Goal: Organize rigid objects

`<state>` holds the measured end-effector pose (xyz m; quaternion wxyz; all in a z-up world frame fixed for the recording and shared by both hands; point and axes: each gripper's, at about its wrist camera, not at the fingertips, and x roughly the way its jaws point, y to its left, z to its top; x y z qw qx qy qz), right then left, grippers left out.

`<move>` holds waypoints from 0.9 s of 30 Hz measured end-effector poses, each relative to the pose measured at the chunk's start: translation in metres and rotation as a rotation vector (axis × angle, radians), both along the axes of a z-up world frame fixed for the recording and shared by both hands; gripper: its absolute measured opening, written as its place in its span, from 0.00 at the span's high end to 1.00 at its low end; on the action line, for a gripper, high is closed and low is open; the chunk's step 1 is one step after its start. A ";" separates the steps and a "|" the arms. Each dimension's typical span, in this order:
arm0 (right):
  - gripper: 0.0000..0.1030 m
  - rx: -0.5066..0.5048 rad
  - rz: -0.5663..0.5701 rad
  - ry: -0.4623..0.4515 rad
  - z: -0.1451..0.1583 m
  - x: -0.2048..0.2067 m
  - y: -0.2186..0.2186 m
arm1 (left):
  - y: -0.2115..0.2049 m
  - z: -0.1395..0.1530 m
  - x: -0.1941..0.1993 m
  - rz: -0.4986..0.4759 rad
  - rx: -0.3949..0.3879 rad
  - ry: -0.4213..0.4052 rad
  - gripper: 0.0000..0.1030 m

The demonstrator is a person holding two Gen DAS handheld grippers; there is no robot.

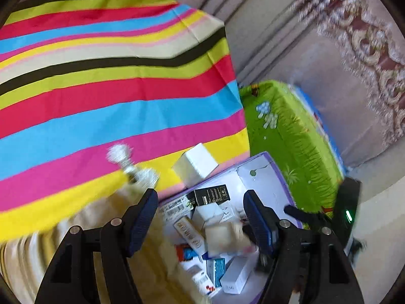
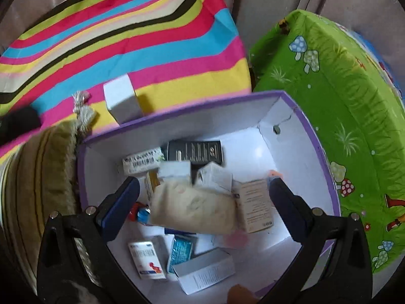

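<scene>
Right wrist view looks down into a purple-rimmed box point(image 2: 177, 119) with white walls, crowded with small cartons: a black carton point(image 2: 196, 150) at the far side, a barcoded white carton point(image 2: 141, 160) left of it, a beige carton point(image 2: 255, 206) at the right, a teal blister pack point(image 2: 181, 249) and an opened white carton point(image 2: 205, 269) nearer the camera; a blurred cream packet point(image 2: 195, 207) lies across the middle, between the spread fingers of the right gripper point(image 2: 202, 197), which pinch nothing; whether the packet rests on the pile or is in the air cannot be told. One white box point(image 2: 121, 98) stands outside on the striped cloth point(image 2: 126, 38), just beyond the rim; a fringed olive cushion point(image 2: 43, 167) presses against the box's left wall, and a green mushroom-print bin point(image 2: 329, 101) sits at its right. From the left wrist, the left gripper point(image 1: 200, 217) hangs over the same box point(image 1: 265, 174), jaws apart and empty.
</scene>
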<state>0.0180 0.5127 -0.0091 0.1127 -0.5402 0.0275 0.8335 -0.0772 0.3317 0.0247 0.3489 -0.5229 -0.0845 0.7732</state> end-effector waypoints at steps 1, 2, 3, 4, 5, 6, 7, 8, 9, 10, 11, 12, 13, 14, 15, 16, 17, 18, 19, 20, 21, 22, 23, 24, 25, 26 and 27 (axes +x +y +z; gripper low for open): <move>0.00 -0.013 0.003 0.003 -0.001 0.004 0.002 | 0.011 -0.004 -0.006 -0.012 -0.023 0.002 0.31; 0.00 -0.021 0.005 0.012 0.000 0.007 0.002 | 0.023 -0.008 -0.011 -0.025 -0.052 0.011 0.31; 0.00 -0.025 0.005 0.023 0.000 0.011 0.002 | 0.035 -0.012 -0.015 -0.045 -0.085 0.020 0.31; 0.00 -0.025 0.005 0.033 0.000 0.015 0.003 | 0.043 -0.016 -0.019 -0.063 -0.111 0.022 0.31; 0.00 -0.019 0.001 0.045 0.000 0.020 0.006 | 0.053 -0.020 -0.022 -0.089 -0.134 0.020 0.31; 0.00 -0.013 -0.004 0.051 -0.001 0.022 0.008 | 0.061 -0.023 -0.025 -0.110 -0.151 0.024 0.31; 0.00 -0.003 -0.015 0.057 -0.001 0.026 0.011 | 0.068 -0.026 -0.028 -0.125 -0.176 0.040 0.31; 0.00 0.005 -0.026 0.064 -0.001 0.028 0.014 | 0.077 -0.028 -0.030 -0.148 -0.215 0.070 0.31; 0.00 0.012 -0.032 0.069 -0.001 0.030 0.016 | 0.082 -0.031 -0.030 -0.169 -0.240 0.086 0.31; 0.00 0.022 -0.036 0.072 -0.001 0.031 0.018 | 0.089 -0.036 -0.029 -0.205 -0.281 0.102 0.32; 0.00 0.037 -0.040 0.076 -0.001 0.033 0.020 | 0.092 -0.040 -0.030 -0.222 -0.300 0.100 0.39; 0.00 0.048 -0.039 0.077 0.000 0.034 0.021 | 0.094 -0.044 -0.031 -0.235 -0.316 0.094 0.48; 0.00 0.059 -0.039 0.078 0.000 0.034 0.022 | 0.096 -0.046 -0.030 -0.248 -0.335 0.103 0.49; 0.00 0.070 -0.041 0.078 0.000 0.034 0.023 | 0.098 -0.045 -0.028 -0.264 -0.346 0.123 0.50; 0.00 0.076 -0.042 0.077 0.000 0.033 0.023 | 0.099 -0.044 -0.026 -0.274 -0.351 0.136 0.50; 0.00 0.080 -0.042 0.077 0.000 0.033 0.022 | 0.099 -0.042 -0.022 -0.277 -0.354 0.155 0.52; 0.00 0.087 -0.043 0.078 0.001 0.033 0.022 | 0.097 -0.039 -0.019 -0.270 -0.355 0.175 0.52; 0.00 0.100 -0.045 0.075 0.001 0.033 0.021 | 0.093 -0.033 -0.015 -0.257 -0.346 0.192 0.53; 0.00 0.112 -0.046 0.074 0.002 0.034 0.020 | 0.089 -0.027 -0.011 -0.252 -0.323 0.199 0.53; 0.00 0.128 -0.049 0.076 0.003 0.035 0.019 | 0.084 -0.022 -0.006 -0.253 -0.288 0.197 0.53; 0.00 0.138 -0.050 0.078 0.005 0.036 0.018 | 0.079 -0.017 0.000 -0.260 -0.249 0.189 0.53; 0.00 0.140 -0.054 0.080 0.006 0.038 0.017 | 0.077 -0.015 0.005 -0.267 -0.220 0.175 0.53; 0.00 0.138 -0.061 0.078 0.007 0.039 0.018 | 0.074 -0.015 0.011 -0.278 -0.184 0.147 0.53; 0.00 0.136 -0.068 0.074 0.007 0.040 0.018 | 0.069 -0.017 0.017 -0.285 -0.146 0.105 0.52; 0.00 0.137 -0.075 0.071 0.008 0.042 0.018 | 0.065 -0.019 0.020 -0.285 -0.121 0.070 0.51; 0.00 0.140 -0.078 0.070 0.009 0.043 0.018 | 0.059 -0.023 0.023 -0.277 -0.096 0.020 0.46; 0.00 0.147 -0.081 0.070 0.010 0.045 0.017 | 0.053 -0.028 0.026 -0.262 -0.082 -0.020 0.43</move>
